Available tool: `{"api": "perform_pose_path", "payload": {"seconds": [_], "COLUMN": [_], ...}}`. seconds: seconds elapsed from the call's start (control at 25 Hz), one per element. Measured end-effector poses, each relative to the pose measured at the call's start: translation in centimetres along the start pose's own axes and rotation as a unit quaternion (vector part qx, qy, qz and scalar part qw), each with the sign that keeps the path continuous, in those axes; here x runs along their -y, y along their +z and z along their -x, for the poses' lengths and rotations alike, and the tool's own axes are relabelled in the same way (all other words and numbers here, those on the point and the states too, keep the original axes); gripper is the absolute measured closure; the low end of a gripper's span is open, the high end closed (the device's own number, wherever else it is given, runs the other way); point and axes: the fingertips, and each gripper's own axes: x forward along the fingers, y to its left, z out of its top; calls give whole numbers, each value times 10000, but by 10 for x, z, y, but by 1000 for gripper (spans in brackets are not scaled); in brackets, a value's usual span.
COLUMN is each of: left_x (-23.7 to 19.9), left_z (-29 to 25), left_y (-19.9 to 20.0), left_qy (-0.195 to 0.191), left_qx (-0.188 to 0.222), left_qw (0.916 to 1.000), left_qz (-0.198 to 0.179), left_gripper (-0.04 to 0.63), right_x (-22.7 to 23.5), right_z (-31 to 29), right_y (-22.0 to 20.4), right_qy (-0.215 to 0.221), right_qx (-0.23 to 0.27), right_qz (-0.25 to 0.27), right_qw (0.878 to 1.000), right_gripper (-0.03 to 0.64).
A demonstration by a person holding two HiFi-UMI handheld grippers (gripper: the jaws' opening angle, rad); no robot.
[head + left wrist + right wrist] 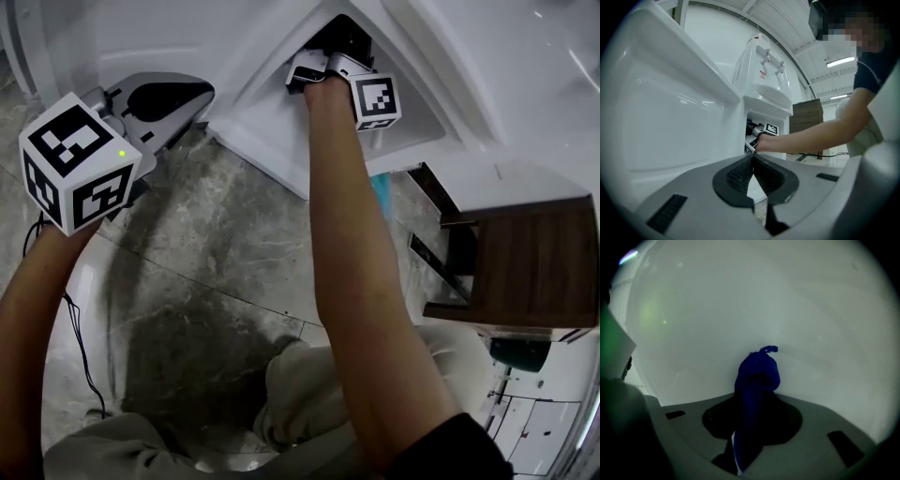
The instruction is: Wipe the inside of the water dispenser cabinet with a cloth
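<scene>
The right gripper (756,383) clamps the blue cloth (759,365), which bunches just ahead of its tips near the cabinet wall (801,305). The left gripper (753,158) is closed and empty. Hard rubbing could drag the cloth free.

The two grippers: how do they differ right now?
The left gripper has nothing in its shut jaws; the right gripper clamps a blue cloth. The left gripper is outside the cabinet; the right gripper reaches inside. Both carry marker cubes.
</scene>
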Motion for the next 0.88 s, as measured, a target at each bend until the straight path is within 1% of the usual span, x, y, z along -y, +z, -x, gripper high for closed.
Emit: {"api": "perform_pose_path", "payload": {"seconds": [0.12, 0.2, 0.28, 0.44, 0.52, 0.6, 0.76, 0.8, 0.88], "left_x": [2, 4, 5, 6, 6, 7, 7, 7, 7], "left_z": [1, 1, 2, 2, 2, 2, 3, 3, 2], "left_y": [4, 6, 7, 10, 11, 12, 8, 7, 8], "left_qy": [24, 31, 55, 56, 46, 39, 49, 49, 46], "left_qx": [12, -4, -3, 76, 83, 81, 35, 29, 31], "left_qw": [10000, 10000, 10000, 9999, 9999, 10000, 10000, 10000, 10000], "left_qz": [-52, -90, -67, 35, 33, 17, 24, 28, 18], "left_gripper": [588, 588, 588, 588, 588, 588, 588, 588, 588], "right_x": [-8, -8, -4, 10, 12, 8, -6, -6, -3], "right_z": [8, 9, 5, -5, -6, -5, 6, 8, 8], "right_y": [-2, -3, -3, -1, -2, -1, -1, -1, 1], "right_qy": [164, 174, 63, -312, -338, -204, 361, 432, 394], "right_qx": [127, 134, 31, -188, -189, -113, 69, 108, 191], "right_qz": [-37, -50, -17, 34, -6, -81, -364, -415, -484], "right_qw": [9998, 9997, 10000, 9993, 9992, 9997, 9987, 9981, 9979], "right_gripper": [531, 531, 531, 531, 531, 531, 531, 531, 531]}}
